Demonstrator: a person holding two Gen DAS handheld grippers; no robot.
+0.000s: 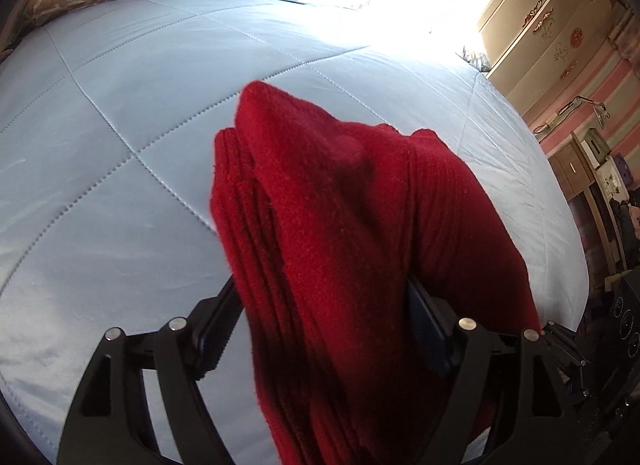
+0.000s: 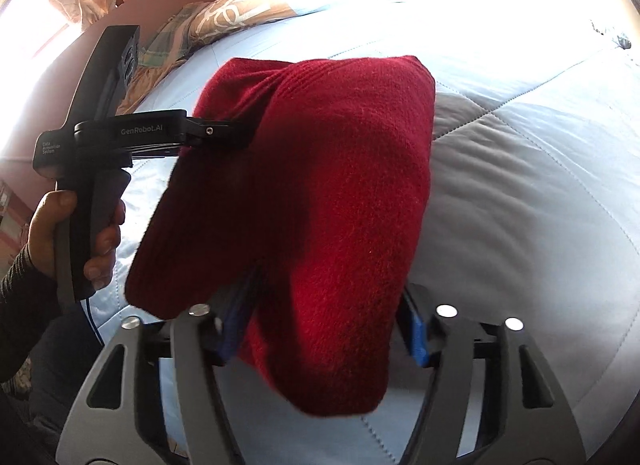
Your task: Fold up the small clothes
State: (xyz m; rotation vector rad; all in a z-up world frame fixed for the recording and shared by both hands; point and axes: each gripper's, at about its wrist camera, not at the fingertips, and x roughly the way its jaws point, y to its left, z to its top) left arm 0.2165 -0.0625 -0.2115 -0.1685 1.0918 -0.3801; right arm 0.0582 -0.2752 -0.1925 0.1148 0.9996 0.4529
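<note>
red knit garment [image 2: 320, 193] bunched, draped over both grippers above blue quilt [image 1: 120, 125] | left gripper [image 1: 320, 329] spread, right gripper [image 2: 320, 325] spread, neither pinching | fold unfinished, laying flat left

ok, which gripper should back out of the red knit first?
Right, likely. The red knit sits loose between the open fingers of the right gripper, a gap showing at one pad. It drapes over one finger of the left gripper, which could drag the fold.
</note>
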